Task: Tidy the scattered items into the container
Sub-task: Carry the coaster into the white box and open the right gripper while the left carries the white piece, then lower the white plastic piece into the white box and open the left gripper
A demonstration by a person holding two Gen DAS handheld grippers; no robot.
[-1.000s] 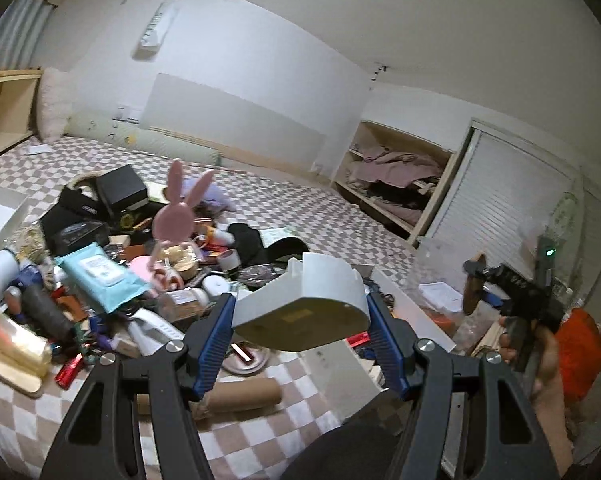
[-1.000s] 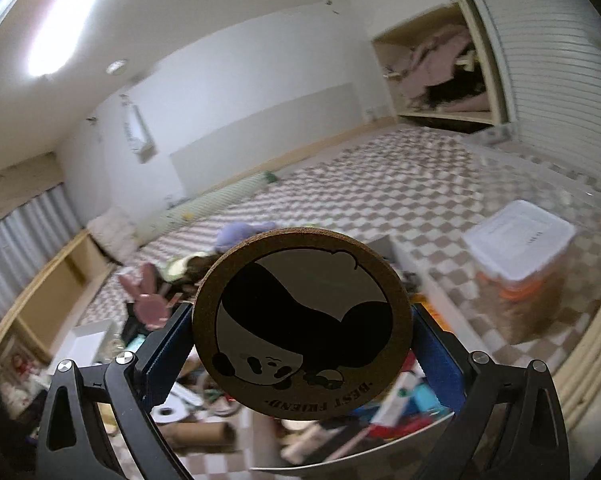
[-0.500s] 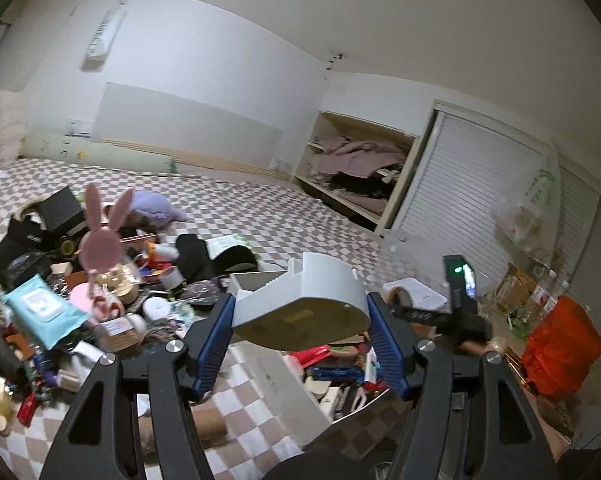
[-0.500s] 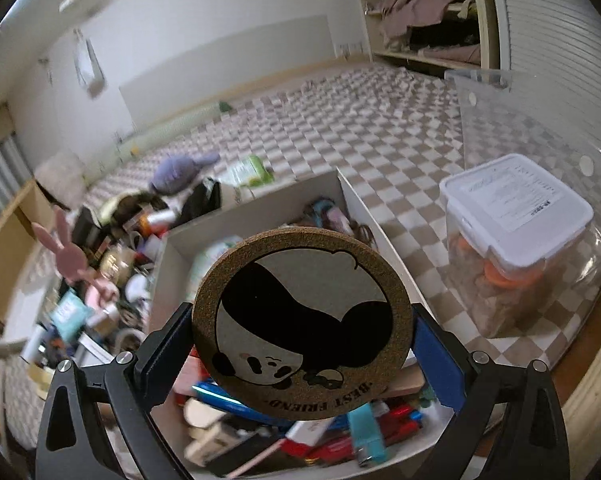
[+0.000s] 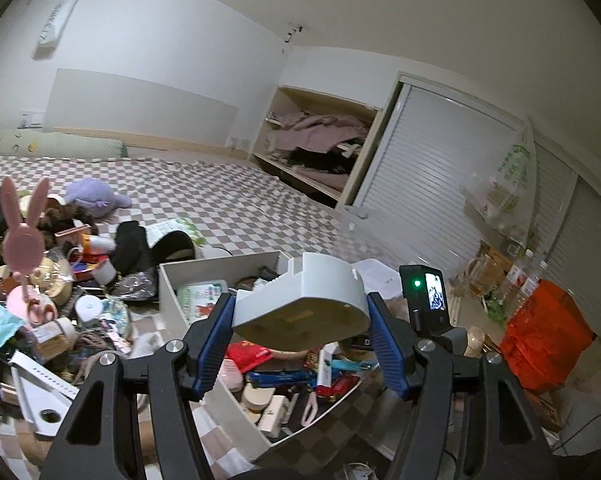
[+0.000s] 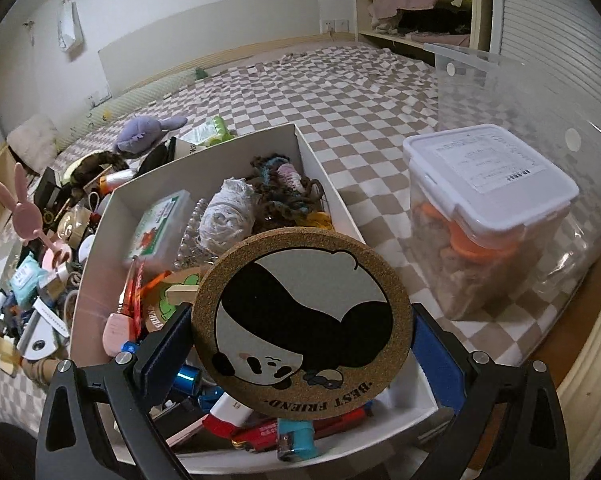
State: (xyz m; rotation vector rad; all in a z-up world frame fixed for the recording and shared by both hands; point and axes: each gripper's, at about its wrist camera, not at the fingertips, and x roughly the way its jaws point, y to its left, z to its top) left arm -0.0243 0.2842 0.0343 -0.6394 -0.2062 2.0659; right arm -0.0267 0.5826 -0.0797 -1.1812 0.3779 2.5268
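My left gripper (image 5: 300,314) is shut on a white plastic holder (image 5: 304,300) and hangs above the near end of the open white box (image 5: 168,284). In the right wrist view my right gripper (image 6: 302,322) is shut on a round cork coaster (image 6: 300,320) with a panda print, held tilted just over the box (image 6: 96,272). The box holds several small things: a green-labelled case (image 6: 160,224), a white wad (image 6: 228,212), pens and tubes. Scattered items (image 6: 40,248) lie in a pile left of the box, with a pink bunny mirror (image 5: 22,240) among them.
A clear lidded tub (image 6: 488,200) stands right of the box on the checkered cover. A purple plush (image 5: 92,200) lies behind the pile. An orange bag (image 5: 548,328) and bottles sit at the far right. The right gripper's housing (image 5: 424,300) shows beside the box.
Both grippers have swung from the pile to the box and come down over it. The coaster has turned a little between the right fingers. The white holder sits as before.
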